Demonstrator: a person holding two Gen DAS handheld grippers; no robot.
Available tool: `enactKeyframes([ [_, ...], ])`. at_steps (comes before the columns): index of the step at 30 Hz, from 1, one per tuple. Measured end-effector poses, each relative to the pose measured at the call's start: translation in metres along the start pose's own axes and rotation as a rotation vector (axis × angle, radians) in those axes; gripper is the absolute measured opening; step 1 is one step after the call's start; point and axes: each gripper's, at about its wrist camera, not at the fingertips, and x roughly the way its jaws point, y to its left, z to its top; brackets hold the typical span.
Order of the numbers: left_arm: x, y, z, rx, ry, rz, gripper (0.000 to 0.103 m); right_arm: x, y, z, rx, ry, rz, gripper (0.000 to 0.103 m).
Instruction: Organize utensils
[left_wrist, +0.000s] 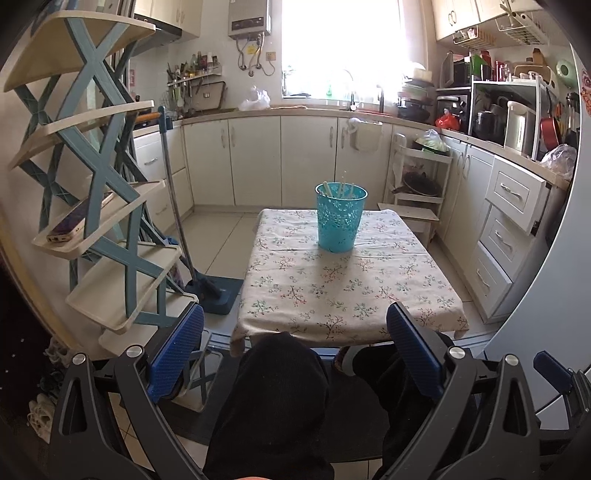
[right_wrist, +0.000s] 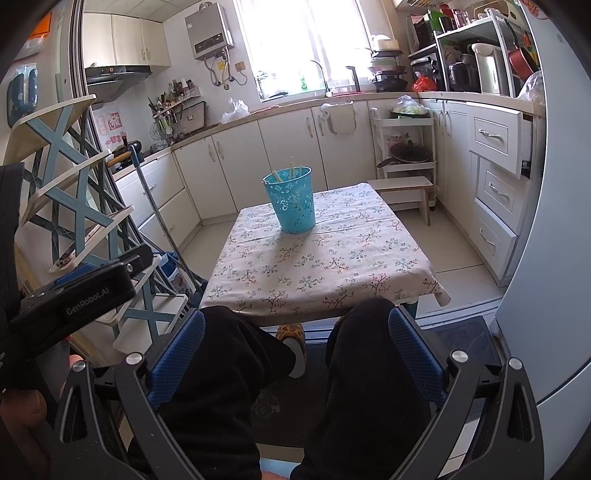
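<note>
The bench (left_wrist: 343, 288) is covered by a floral cloth. The turquoise basket (left_wrist: 341, 218) is stood on its far half, with pale utensils (left_wrist: 341, 189) upright inside. Well short of the basket, the left gripper (left_wrist: 295, 350) and right gripper (right_wrist: 295, 354) are held empty, fingers (left_wrist: 177, 354) apart.

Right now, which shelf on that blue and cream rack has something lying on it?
The third shelf from the top: a phone lies flat on it. The other visible shelves look bare.

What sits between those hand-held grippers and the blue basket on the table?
Only bare flowered tablecloth before the basket, plus the person's knees below; both views show it.
</note>
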Motion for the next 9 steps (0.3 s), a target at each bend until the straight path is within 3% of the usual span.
enactKeyframes([
  [9,0.0024,-0.0016,0.0,-0.002,0.02,0.017,0.095,0.0004,-0.0011,0.0007,0.0,0.003,0.0,0.095],
])
